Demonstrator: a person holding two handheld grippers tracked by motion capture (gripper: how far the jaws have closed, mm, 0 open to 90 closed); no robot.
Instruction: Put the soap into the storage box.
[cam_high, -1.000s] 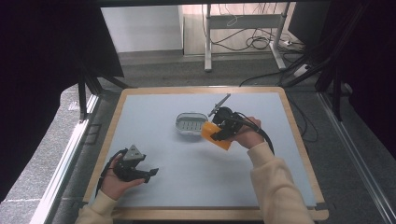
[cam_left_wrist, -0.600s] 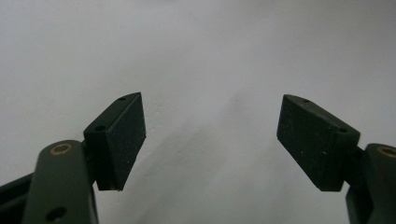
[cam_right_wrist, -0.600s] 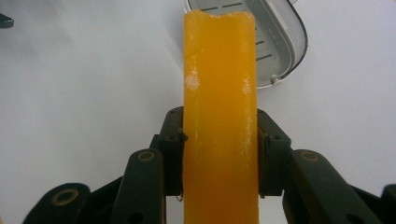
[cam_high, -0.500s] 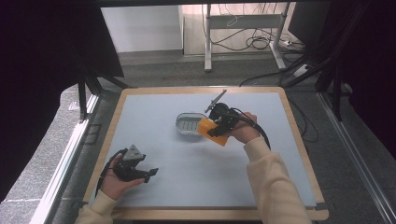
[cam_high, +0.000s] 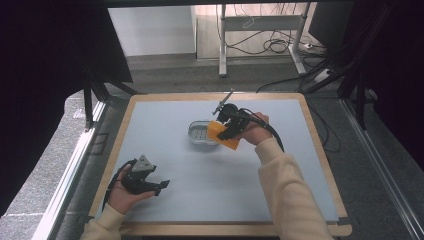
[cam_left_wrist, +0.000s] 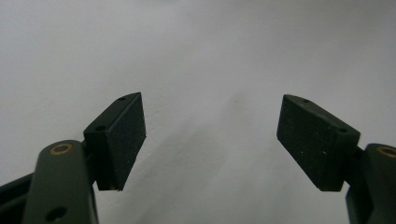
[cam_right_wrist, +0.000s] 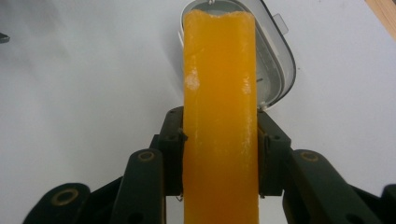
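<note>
1. We see our right gripper (cam_right_wrist: 219, 154) clamped on a thick orange slab, sponge-like in look (cam_right_wrist: 219, 116), with one black jaw pressed against each of its long sides.
2. In the right gripper view the slab's long axis runs straight ahead from the jaws, and its far end reaches over the rim of a small oval grey tray with a translucent wall (cam_right_wrist: 280, 70).
3. From the high view, that tray (cam_high: 200, 134) sits near the middle of the pale blue table mat (cam_high: 165, 120), just to the left of the right gripper (cam_high: 229, 131); the slab (cam_high: 222, 135) overlaps its right edge.
4. Our left gripper (cam_high: 155, 185) rests well apart at the mat's near left, jaws spread wide and empty over bare mat.
5. We judge that the right hand is the nearer one, and the next move depends on carrying the slab leftward and down into the tray.
</note>
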